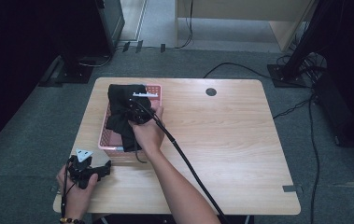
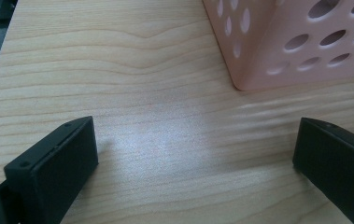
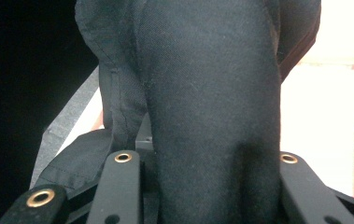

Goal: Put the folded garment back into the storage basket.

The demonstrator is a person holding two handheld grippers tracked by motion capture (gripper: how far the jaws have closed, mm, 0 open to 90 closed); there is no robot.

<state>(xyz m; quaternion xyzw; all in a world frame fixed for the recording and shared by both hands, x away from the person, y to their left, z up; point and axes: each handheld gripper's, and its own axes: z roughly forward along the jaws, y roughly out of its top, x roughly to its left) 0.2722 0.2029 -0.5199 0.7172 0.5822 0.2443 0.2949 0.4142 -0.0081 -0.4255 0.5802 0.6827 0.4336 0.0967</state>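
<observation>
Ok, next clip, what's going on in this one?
A person at a wooden table works with a gripper in each hand. The right gripper is over the pink perforated basket, its jaws closed on a black cloth that drapes in and over the basket. Whether it is going in or coming out can't be told. The left gripper rests low over bare tabletop near the basket's corner, jaws wide apart and holding nothing.

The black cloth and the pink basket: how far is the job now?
Nothing looks done. In hand: the right gripper is shut on the black cloth, held over the pink basket. The left gripper rests open on the table. Left: release.
</observation>
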